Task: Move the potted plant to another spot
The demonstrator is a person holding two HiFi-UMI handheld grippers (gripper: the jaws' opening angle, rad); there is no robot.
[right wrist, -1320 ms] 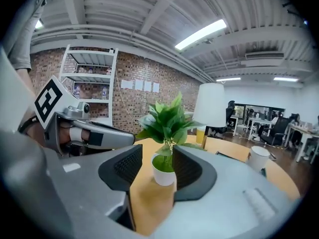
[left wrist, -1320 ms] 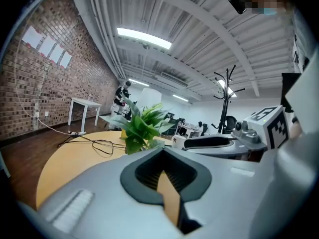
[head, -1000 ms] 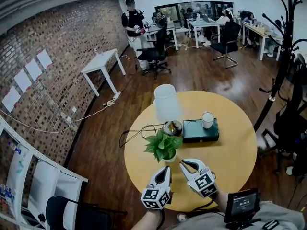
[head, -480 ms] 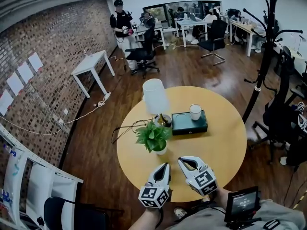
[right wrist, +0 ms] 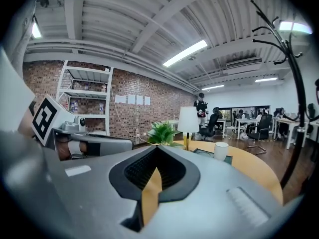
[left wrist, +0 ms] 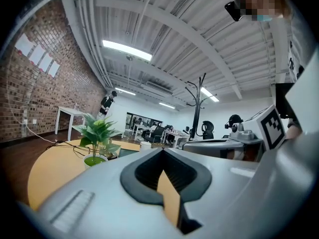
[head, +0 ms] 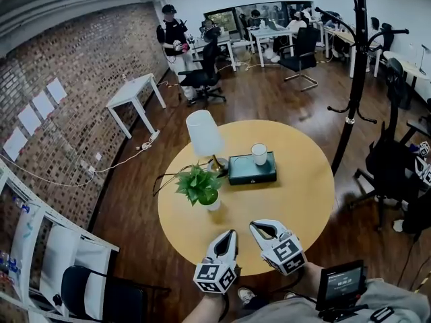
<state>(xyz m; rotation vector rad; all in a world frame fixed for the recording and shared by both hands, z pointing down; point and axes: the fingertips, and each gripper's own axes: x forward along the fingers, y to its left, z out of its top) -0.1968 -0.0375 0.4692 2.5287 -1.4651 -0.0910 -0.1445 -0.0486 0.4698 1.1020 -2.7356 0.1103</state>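
Head view: the left gripper (head: 229,236) and right gripper (head: 260,229) are hanging over the desk's (head: 300,204) near edge. They are now well apart from the plant (head: 197,182), which was just beside them a second ago. It is standing free near the left edge, before the lamp (head: 204,133), and seemingly is already set down.

Left gripper view: the jaws are meeting, gripping nothing.

Right gripper view: the jaws are likewise pressing together, empty. The desk's right half is lying bare.

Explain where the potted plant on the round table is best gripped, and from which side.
I would grip the white pot, low, under the leaves, which overhang its rim. Come level from the near table edge: the lamp and the green tray stand close behind it. The left gripper, now shut, must open first.
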